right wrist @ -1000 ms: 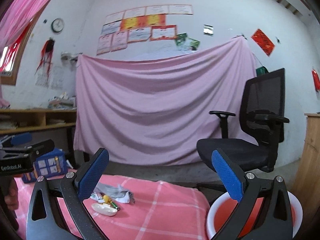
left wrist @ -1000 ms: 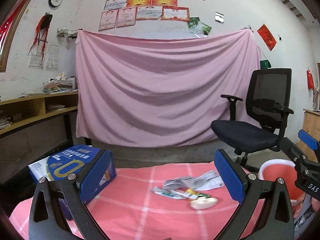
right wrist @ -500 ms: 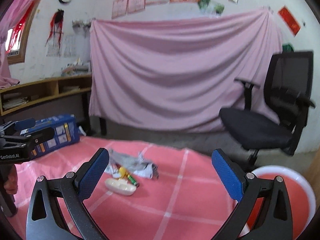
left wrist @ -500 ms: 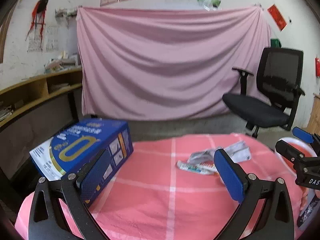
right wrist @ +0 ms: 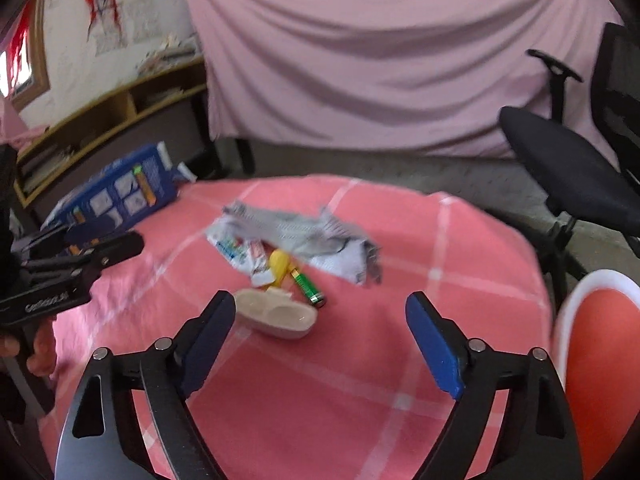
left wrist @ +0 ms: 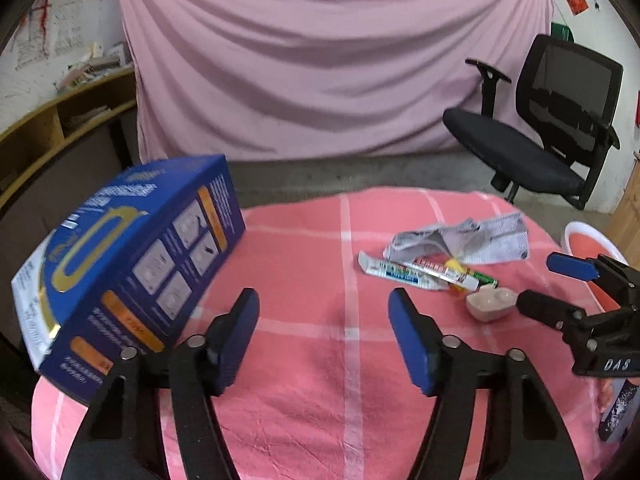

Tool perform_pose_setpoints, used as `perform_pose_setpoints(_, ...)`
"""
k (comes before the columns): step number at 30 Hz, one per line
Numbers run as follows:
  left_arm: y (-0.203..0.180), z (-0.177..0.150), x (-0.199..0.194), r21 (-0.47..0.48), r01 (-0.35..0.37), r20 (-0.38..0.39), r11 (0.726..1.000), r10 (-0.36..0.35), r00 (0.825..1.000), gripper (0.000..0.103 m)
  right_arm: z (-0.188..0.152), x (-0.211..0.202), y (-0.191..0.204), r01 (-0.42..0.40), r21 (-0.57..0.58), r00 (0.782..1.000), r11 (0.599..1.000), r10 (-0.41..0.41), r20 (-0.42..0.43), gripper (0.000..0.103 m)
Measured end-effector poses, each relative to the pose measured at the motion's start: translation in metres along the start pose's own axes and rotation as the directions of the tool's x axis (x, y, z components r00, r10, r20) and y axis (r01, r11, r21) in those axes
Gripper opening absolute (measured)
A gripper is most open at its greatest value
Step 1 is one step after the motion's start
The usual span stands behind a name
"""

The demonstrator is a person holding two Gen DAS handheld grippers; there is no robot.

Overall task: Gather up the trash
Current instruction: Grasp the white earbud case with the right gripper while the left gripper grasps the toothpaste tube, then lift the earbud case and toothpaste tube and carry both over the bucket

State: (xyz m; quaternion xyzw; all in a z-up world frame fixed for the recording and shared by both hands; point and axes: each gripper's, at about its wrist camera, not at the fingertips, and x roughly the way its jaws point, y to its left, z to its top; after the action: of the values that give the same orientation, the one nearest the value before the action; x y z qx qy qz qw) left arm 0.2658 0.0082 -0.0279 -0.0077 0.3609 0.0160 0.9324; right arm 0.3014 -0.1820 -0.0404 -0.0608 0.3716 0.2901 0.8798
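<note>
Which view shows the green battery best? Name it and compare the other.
Right wrist view: the green battery lies almost fully exposed, metal end toward the camera, beside the white case. In the left wrist view the battery is farther off, mostly hidden behind wrappers.

left hand-held gripper (left wrist: pixel 324 320) narrowed | both lowered toward trash pile (right wrist: pixel 296 248)

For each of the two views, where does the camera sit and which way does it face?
Left wrist: on the left gripper, facing the table past the blue box; the right gripper shows at right.
Right wrist: on the right gripper, facing the white tray and battery; the left gripper and fingers show at left.
Shared: trash pile, pink tablecloth, chair, red bin.
</note>
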Motion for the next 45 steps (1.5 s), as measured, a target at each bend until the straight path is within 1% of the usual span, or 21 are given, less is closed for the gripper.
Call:
perform_pose_setpoints(3, 0.001, -0.001, 0.007, -0.003, 0.009, -0.036, 1.0, -0.009, 0.999, 0.057, 0.002, 0.008, 0.008, -0.022, -0.033, 0.999, 0.999, 0.021, -0.043, 0.086)
perform_pose_setpoints(5, 0.002, 0.0, 0.011, -0.01, 0.015, -0.052, 1.0, -0.016, 0.999, 0.057, 0.002, 0.014, 0.01, -0.03, -0.042, 0.997, 0.999, 0.027, -0.067, 0.084)
perform_pose_setpoints(7, 0.003, 0.002, 0.014, -0.016, 0.027, -0.068, 0.999, -0.028, 0.997, 0.057, 0.003, 0.021, 0.012, -0.039, -0.051, 0.994, 0.998, 0.034, -0.1, 0.071)
perform_pose_setpoints(8, 0.003, 0.004, 0.016, -0.018, 0.038, -0.076, 0.999, -0.039, 0.996, 0.057, 0.002, 0.025, 0.014, -0.041, -0.057, 0.992, 0.998, 0.034, -0.119, 0.067)
perform_pose_setpoints(9, 0.004, 0.006, 0.018, -0.017, 0.047, -0.082, 0.999, -0.049, 0.995, 0.057, 0.003, 0.028, 0.014, -0.047, -0.062, 0.991, 0.997, 0.038, -0.132, 0.055)
perform_pose_setpoints(11, 0.003, 0.01, 0.023, -0.009, 0.063, -0.091, 0.998, -0.063, 0.994, 0.057, 0.002, 0.027, 0.014, -0.049, -0.063, 0.991, 0.997, 0.041, -0.131, 0.055)
perform_pose_setpoints(14, 0.0, 0.017, 0.032, 0.001, 0.074, -0.108, 0.997, -0.074, 0.991, 0.057, 0.001, 0.024, 0.008, -0.052, -0.035, 0.992, 0.998, 0.048, -0.12, 0.055)
perform_pose_setpoints(16, 0.001, 0.022, 0.037, -0.008, 0.085, -0.117, 0.996, -0.085, 0.99, 0.054, 0.0, 0.021, 0.001, -0.044, -0.009, 0.993, 0.999, 0.042, -0.114, 0.055)
perform_pose_setpoints(18, 0.004, 0.028, 0.045, -0.027, 0.096, -0.126, 0.995, -0.098, 0.987, 0.044, -0.002, 0.016, -0.008, -0.011, 0.009, 0.994, 1.0, 0.012, -0.109, 0.055)
perform_pose_setpoints(21, 0.006, 0.034, 0.052, -0.048, 0.108, -0.134, 0.993, -0.113, 0.984, 0.037, -0.004, 0.012, -0.022, 0.012, 0.045, 0.995, 0.999, -0.007, -0.104, 0.055)
perform_pose_setpoints(22, 0.006, 0.036, 0.055, -0.052, 0.117, -0.136, 0.992, -0.123, 0.983, 0.036, -0.003, 0.011, -0.024, 0.015, 0.058, 0.995, 0.998, -0.009, -0.102, 0.055)
perform_pose_setpoints(25, 0.004, 0.04, 0.062, -0.051, 0.14, -0.159, 0.989, -0.146, 0.976, 0.028, -0.004, 0.01, -0.03, 0.018, 0.081, 0.995, 0.997, -0.01, -0.099, 0.055)
perform_pose_setpoints(26, 0.003, 0.042, 0.064, -0.045, 0.145, -0.171, 0.988, -0.15, 0.974, 0.023, -0.005, 0.009, -0.032, 0.014, 0.085, 0.995, 0.996, -0.006, -0.099, 0.055)
perform_pose_setpoints(27, 0.0, 0.043, 0.066, -0.036, 0.146, -0.183, 0.989, -0.15, 0.972, 0.017, -0.005, 0.009, -0.032, 0.015, 0.085, 0.995, 0.996, -0.006, -0.099, 0.055)
perform_pose_setpoints(29, -0.003, 0.044, 0.069, -0.015, 0.139, -0.196, 0.99, -0.139, 0.971, 0.016, -0.004, 0.009, -0.031, 0.016, 0.08, 0.995, 0.997, -0.008, -0.099, 0.055)
perform_pose_setpoints(32, -0.006, 0.041, 0.067, 0.004, 0.11, -0.196, 0.994, -0.107, 0.975, 0.004, -0.003, 0.012, -0.031, 0.014, 0.08, 0.995, 0.997, -0.006, -0.1, 0.055)
perform_pose_setpoints(33, -0.006, 0.04, 0.067, 0.008, 0.104, -0.196, 0.995, -0.1, 0.975, 0.002, -0.003, 0.011, -0.031, 0.011, 0.083, 0.995, 0.996, -0.003, -0.099, 0.055)
perform_pose_setpoints(38, -0.01, 0.036, 0.064, 0.03, 0.103, -0.187, 0.994, -0.095, 0.978, 0.0, -0.003, 0.012, -0.031, 0.005, 0.088, 0.995, 0.996, 0.004, -0.1, 0.055)
perform_pose_setpoints(45, -0.016, 0.027, 0.048, 0.033, 0.126, -0.147, 0.992, -0.12, 0.982, 0.0, -0.004, 0.008, -0.031, 0.003, 0.092, 0.997, 0.996, 0.005, -0.081, 0.055)
